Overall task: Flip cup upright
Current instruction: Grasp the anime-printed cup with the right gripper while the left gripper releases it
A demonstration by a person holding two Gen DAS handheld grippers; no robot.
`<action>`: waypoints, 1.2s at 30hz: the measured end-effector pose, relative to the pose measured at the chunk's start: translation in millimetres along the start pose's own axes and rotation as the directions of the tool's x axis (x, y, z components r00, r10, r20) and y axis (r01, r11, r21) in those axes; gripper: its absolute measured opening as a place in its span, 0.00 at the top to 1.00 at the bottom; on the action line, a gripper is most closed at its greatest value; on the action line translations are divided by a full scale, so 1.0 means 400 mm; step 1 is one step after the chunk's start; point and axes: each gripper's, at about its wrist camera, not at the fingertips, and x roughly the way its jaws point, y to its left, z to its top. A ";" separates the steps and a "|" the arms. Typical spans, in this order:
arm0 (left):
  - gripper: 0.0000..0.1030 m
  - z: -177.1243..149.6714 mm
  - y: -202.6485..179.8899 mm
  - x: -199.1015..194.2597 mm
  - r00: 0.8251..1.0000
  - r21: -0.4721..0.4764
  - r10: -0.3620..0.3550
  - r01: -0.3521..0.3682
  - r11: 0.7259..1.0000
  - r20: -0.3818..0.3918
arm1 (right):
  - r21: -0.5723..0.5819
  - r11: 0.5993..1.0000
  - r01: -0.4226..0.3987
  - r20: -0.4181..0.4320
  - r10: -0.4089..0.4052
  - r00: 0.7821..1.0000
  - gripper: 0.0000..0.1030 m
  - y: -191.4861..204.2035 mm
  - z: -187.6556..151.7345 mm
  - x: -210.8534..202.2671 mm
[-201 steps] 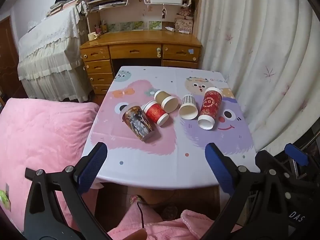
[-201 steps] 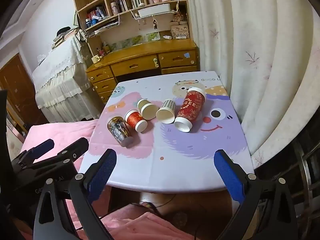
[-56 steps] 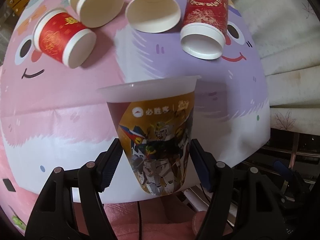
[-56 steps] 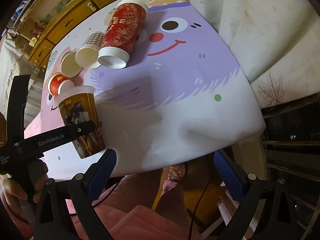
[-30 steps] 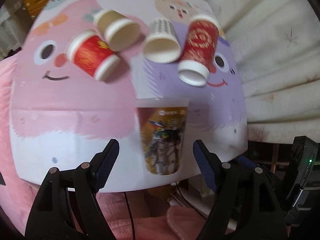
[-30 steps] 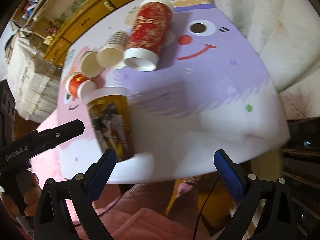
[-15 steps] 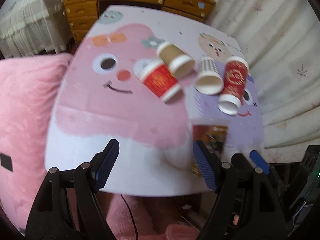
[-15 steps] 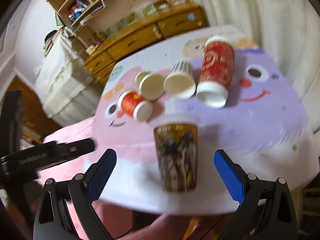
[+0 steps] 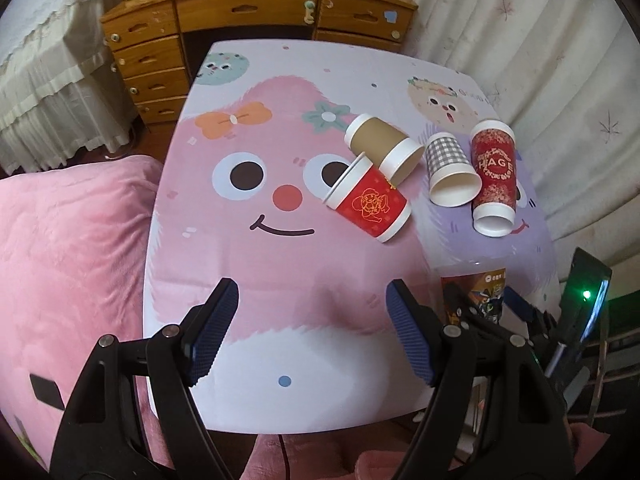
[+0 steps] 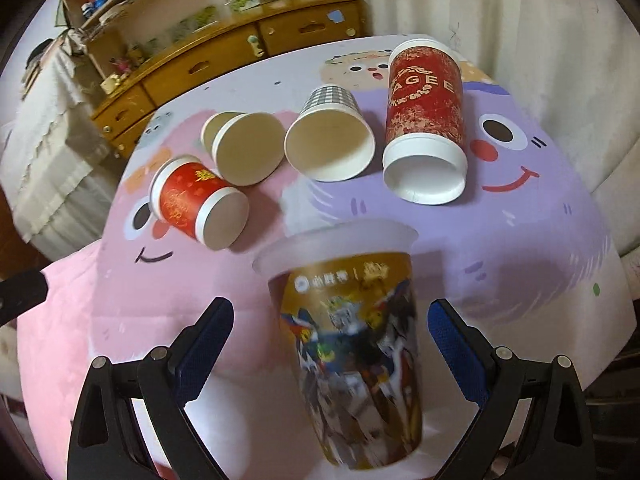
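Observation:
The tall robot-print cup (image 10: 352,344) stands upright near the table's front edge, between the open fingers of my right gripper (image 10: 326,344), which do not touch it. It also shows in the left wrist view (image 9: 474,292), behind the right gripper. My left gripper (image 9: 310,334) is open and empty over the front of the table. Lying on their sides are a small red cup (image 9: 370,202), a brown cup (image 9: 384,152), a checked cup (image 9: 450,168) and a tall red cup (image 9: 494,176).
The table has a cartoon-face cloth (image 9: 256,200). A pink blanket (image 9: 68,248) lies to its left, a wooden desk (image 9: 248,16) stands behind it, and a curtain (image 9: 552,60) hangs on the right.
My left gripper let go of the robot-print cup, now upright on the table, and swung away to the left. My right gripper moved in around the cup.

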 end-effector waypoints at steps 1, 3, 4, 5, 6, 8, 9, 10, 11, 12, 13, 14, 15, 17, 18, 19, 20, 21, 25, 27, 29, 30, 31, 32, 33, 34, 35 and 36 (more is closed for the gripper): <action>0.28 0.007 0.007 0.008 1.000 0.007 -0.001 0.001 1.000 -0.011 | -0.007 1.000 0.027 0.008 -0.026 1.000 0.04 0.007 0.005 0.009; 0.28 0.017 0.016 0.023 1.000 0.018 -0.014 0.014 1.000 -0.023 | -0.030 0.997 0.074 0.012 -0.074 0.997 0.04 0.025 0.010 0.025; 0.28 0.024 0.023 0.032 0.999 0.025 -0.015 0.016 1.000 -0.029 | -0.044 0.994 0.101 0.010 -0.101 0.995 0.04 0.033 0.012 0.034; 0.28 0.027 0.026 0.039 0.999 0.030 -0.011 0.012 0.999 -0.035 | -0.056 0.990 0.128 0.007 -0.128 0.992 0.04 0.040 0.014 0.045; 0.28 0.032 0.031 0.049 0.999 0.036 -0.005 0.007 0.999 -0.047 | -0.063 0.987 0.147 0.001 -0.147 0.989 0.04 0.046 0.015 0.057; 0.28 0.037 0.040 0.061 0.998 0.041 0.001 0.001 0.999 -0.062 | -0.061 0.985 0.163 -0.008 -0.164 0.986 0.04 0.052 0.016 0.069; 0.28 0.039 0.046 0.066 0.998 0.039 0.003 0.000 0.999 -0.066 | -0.058 0.984 0.167 -0.007 -0.168 0.986 0.04 0.056 0.017 0.074; 0.28 0.042 0.053 0.070 0.997 0.037 0.004 -0.001 0.999 -0.071 | -0.058 0.983 0.171 -0.006 -0.172 0.985 0.08 0.060 0.017 0.077; 0.28 0.043 0.056 0.072 0.997 0.039 0.007 -0.004 0.999 -0.076 | -0.063 0.981 0.182 -0.005 -0.183 0.983 0.11 0.066 0.019 0.083; 0.28 0.046 0.058 0.078 0.996 0.050 0.015 -0.011 0.999 -0.088 | -0.070 0.979 0.190 -0.004 -0.191 0.982 0.11 0.070 0.021 0.087; 0.28 0.047 0.057 0.083 0.995 0.061 0.021 -0.015 0.998 -0.097 | -0.074 0.979 0.192 -0.006 -0.193 0.981 0.12 0.073 0.021 0.087; 0.28 0.049 0.054 0.089 0.994 0.075 0.032 -0.024 0.997 -0.107 | -0.075 0.979 0.190 -0.010 -0.191 0.982 0.12 0.075 0.022 0.088; 0.28 0.051 0.052 0.093 0.993 0.084 0.035 -0.026 0.996 -0.111 | -0.069 0.980 0.188 -0.012 -0.189 0.982 0.12 0.074 0.024 0.088; 0.28 0.056 0.046 0.098 0.993 0.091 0.018 -0.007 0.996 -0.117 | -0.061 0.981 0.184 0.002 -0.184 0.983 0.12 0.076 0.027 0.077; 0.28 0.058 0.042 0.100 0.993 0.096 0.012 -0.001 0.995 -0.118 | -0.059 0.982 0.181 0.013 -0.181 0.983 0.12 0.074 0.028 0.067; 0.28 0.061 0.037 0.100 0.993 0.105 0.011 0.002 0.994 -0.118 | -0.058 0.983 0.176 0.029 -0.174 0.984 0.12 0.074 0.030 0.057; 0.28 0.065 0.033 0.100 0.993 0.112 0.010 0.003 0.994 -0.118 | -0.054 0.984 0.171 0.047 -0.168 0.985 0.12 0.072 0.033 0.045; 0.28 0.069 0.028 0.100 0.993 0.118 0.007 0.007 0.993 -0.119 | -0.045 0.987 0.157 0.073 -0.154 0.985 0.12 0.068 0.037 0.031; 0.28 0.090 0.005 0.093 0.995 0.154 -0.005 0.021 0.988 -0.104 | -0.009 0.999 0.047 0.212 -0.045 0.976 0.13 0.039 0.041 -0.041; 0.28 0.098 -0.003 0.088 0.995 0.169 -0.007 0.024 0.985 -0.098 | -0.010 1.000 0.013 0.286 -0.010 0.958 0.14 0.024 0.039 -0.075; 0.28 0.106 -0.009 0.085 0.995 0.181 -0.007 0.024 0.983 -0.095 | -0.031 0.999 0.015 0.351 -0.003 0.936 0.14 0.013 0.032 -0.103; 0.28 0.111 -0.012 0.081 0.996 0.190 -0.002 0.019 0.982 -0.088 | -0.044 0.999 0.017 0.371 0.000 0.929 0.15 0.009 0.029 -0.113; 0.28 0.117 -0.014 0.077 0.997 0.196 0.000 0.015 0.980 -0.077 | -0.059 0.998 0.019 0.387 0.005 0.922 0.15 0.005 0.023 -0.118; 0.28 0.122 -0.015 0.074 0.998 0.199 -0.001 0.015 0.980 -0.068 | -0.077 0.997 0.020 0.398 0.012 0.917 0.15 0.000 0.014 -0.120; 0.28 0.129 -0.016 0.071 0.998 0.201 -0.001 0.013 0.980 -0.058 | -0.092 0.995 0.026 0.397 0.013 0.918 0.15 -0.004 0.005 -0.120; 0.28 0.135 -0.015 0.068 0.999 0.202 -0.001 0.011 0.979 -0.052 | -0.101 0.994 0.033 0.391 0.009 0.920 0.15 -0.008 0.002 -0.118; 0.28 0.140 -0.015 0.066 0.999 0.201 0.002 0.008 0.979 -0.046 | -0.112 0.993 0.042 0.381 0.004 0.925 0.15 -0.010 -0.009 -0.114; 0.28 0.144 -0.015 0.066 0.999 0.201 0.004 0.005 0.980 -0.046 | -0.123 0.991 0.050 0.367 -0.001 0.930 0.15 -0.014 -0.020 -0.110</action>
